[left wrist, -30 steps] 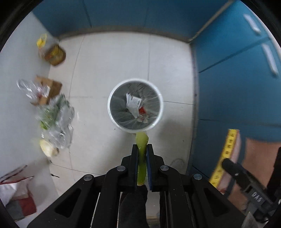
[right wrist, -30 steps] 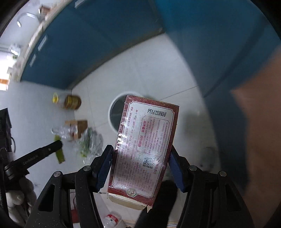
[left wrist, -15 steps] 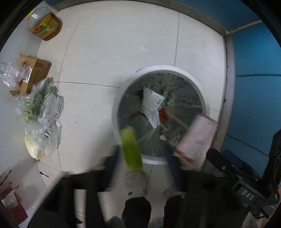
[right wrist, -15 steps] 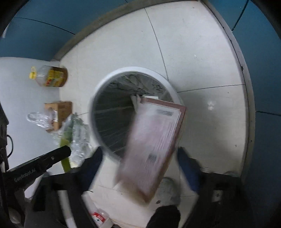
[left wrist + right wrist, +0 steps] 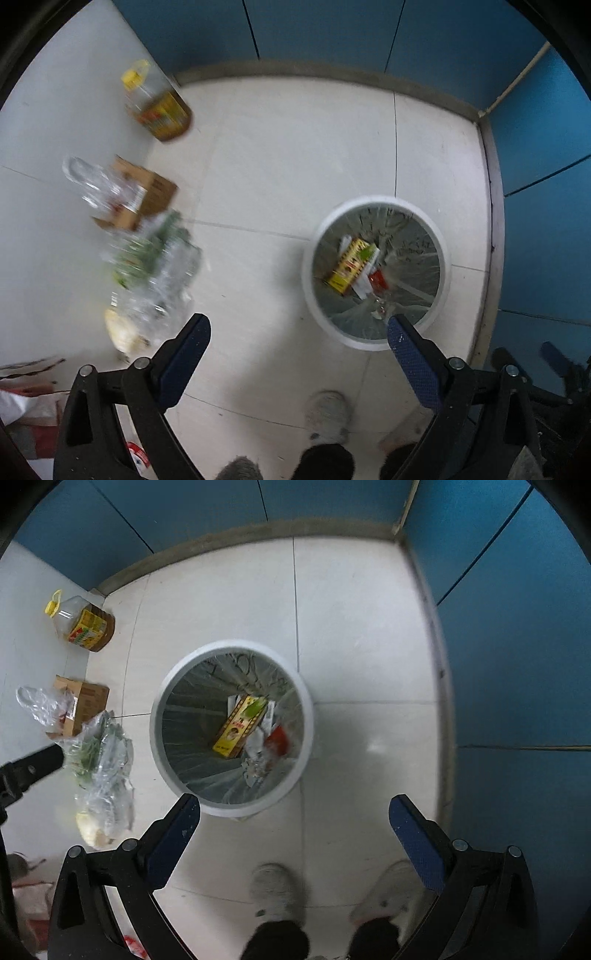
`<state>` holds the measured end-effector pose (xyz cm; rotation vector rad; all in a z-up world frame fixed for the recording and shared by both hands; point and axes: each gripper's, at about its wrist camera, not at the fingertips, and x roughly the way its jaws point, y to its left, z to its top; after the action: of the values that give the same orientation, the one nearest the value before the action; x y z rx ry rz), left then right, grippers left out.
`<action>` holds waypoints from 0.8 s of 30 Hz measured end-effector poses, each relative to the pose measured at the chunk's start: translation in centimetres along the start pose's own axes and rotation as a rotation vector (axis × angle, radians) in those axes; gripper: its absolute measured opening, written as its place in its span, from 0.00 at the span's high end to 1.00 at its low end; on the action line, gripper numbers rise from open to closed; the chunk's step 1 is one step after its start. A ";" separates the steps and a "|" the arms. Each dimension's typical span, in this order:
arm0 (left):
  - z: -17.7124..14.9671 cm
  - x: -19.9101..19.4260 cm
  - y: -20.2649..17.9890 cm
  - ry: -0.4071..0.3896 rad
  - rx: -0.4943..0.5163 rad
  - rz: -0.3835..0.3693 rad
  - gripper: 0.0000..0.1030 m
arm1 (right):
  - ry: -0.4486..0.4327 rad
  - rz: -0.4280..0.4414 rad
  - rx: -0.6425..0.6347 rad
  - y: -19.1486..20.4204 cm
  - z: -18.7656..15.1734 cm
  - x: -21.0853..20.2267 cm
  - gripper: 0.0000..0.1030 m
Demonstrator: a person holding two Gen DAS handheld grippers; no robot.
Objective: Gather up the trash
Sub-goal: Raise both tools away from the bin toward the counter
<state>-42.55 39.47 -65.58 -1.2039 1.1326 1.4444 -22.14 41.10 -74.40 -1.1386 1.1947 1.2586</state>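
A round white trash bin (image 5: 314, 295) (image 5: 159, 738) with a clear liner stands on the tiled floor. Inside lie a yellow box (image 5: 349, 266) (image 5: 240, 726), a green piece (image 5: 255, 707), white paper and a red scrap (image 5: 277, 738). My left gripper (image 5: 297, 328) is open and empty above the floor, its right finger over the bin's near rim. My right gripper (image 5: 293, 810) is open and empty just in front of the bin. The left gripper's tip (image 5: 37, 762) shows at the left edge of the right wrist view.
Along the white wall on the left lie an oil bottle (image 5: 159, 107) (image 5: 85, 624), a cardboard box (image 5: 144, 195) (image 5: 83, 701) and clear plastic bags with greens (image 5: 155, 266) (image 5: 99, 760). Blue cabinets (image 5: 517, 646) stand behind and to the right. The person's shoes (image 5: 277, 890) are below.
Both grippers opened and dropped their loads: the green piece and the red-backed box fell into the bin. The box now lies yellow side up. Both cameras pulled back from the bin.
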 end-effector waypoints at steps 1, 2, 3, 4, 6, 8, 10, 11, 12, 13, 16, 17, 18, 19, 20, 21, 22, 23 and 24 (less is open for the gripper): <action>-0.3 -1.4 0.1 -0.018 0.008 0.001 0.05 | -0.017 -0.012 -0.004 0.0 -0.4 -1.5 0.00; -0.8 -3.1 0.1 -0.036 0.016 -0.006 0.04 | -0.031 -0.020 -0.006 0.0 -0.8 -3.2 0.00; -1.2 -4.6 0.1 -0.054 0.021 -0.009 0.02 | -0.043 -0.020 -0.005 -0.1 -1.2 -4.8 0.00; -1.6 -6.3 0.2 -0.074 0.025 -0.010 0.00 | -0.051 -0.015 -0.003 0.0 -1.5 -6.2 0.00; -2.5 -9.8 0.5 -0.111 0.029 -0.015 0.00 | -0.072 0.003 -0.008 -0.2 -2.5 -10.3 0.00; -3.5 -13.6 0.9 -0.146 0.028 -0.031 0.00 | -0.095 0.009 -0.019 -0.3 -3.4 -13.9 0.00; -4.7 -17.3 1.3 -0.171 0.024 -0.042 0.00 | -0.125 0.014 -0.036 -0.3 -4.4 -17.7 0.00; -5.2 -18.6 1.4 -0.182 0.024 -0.045 0.00 | -0.144 0.019 -0.048 -0.3 -5.0 -20.0 0.00; -5.8 -20.5 1.5 -0.197 0.025 -0.048 0.00 | -0.163 0.023 -0.059 -0.5 -5.7 -22.5 0.00; -6.4 -22.2 1.5 -0.205 0.026 -0.050 0.00 | -0.172 0.023 -0.063 -0.4 -6.0 -23.9 0.00; -7.8 -26.1 1.7 -0.218 0.026 -0.053 0.00 | -0.210 0.033 -0.077 -0.7 -8.0 -29.9 0.00; -8.4 -27.7 1.8 -0.225 0.032 -0.058 0.00 | -0.223 0.033 -0.077 -0.9 -8.7 -32.0 0.00; -8.9 -29.4 1.8 -0.236 0.036 -0.059 0.00 | -0.234 0.038 -0.073 -1.2 -9.4 -34.0 0.00; -9.4 -30.8 1.8 -0.248 0.042 -0.065 0.00 | -0.240 0.043 -0.069 -1.3 -9.8 -35.3 0.00; -9.9 -32.0 1.7 -0.255 0.046 -0.070 0.00 | -0.250 0.050 -0.063 -1.7 -10.5 -37.4 0.00; -10.3 -33.2 1.6 -0.263 0.050 -0.075 0.00 | -0.256 0.056 -0.061 -1.9 -11.0 -38.7 0.00; -10.7 -34.5 1.5 -0.272 0.054 -0.081 0.00 | -0.261 0.062 -0.062 -2.1 -11.4 -39.9 0.00; -11.1 -35.8 1.4 -0.282 0.060 -0.089 0.00 | -0.270 0.068 -0.063 -2.1 -12.0 -41.5 0.00; -11.5 -36.8 1.3 -0.290 0.063 -0.093 0.00 | -0.279 0.073 -0.064 -2.2 -12.4 -42.7 0.00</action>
<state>-38.08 24.79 -30.15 -0.9541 0.9047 1.4465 -18.52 26.01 -32.67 -0.9347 1.0003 1.4673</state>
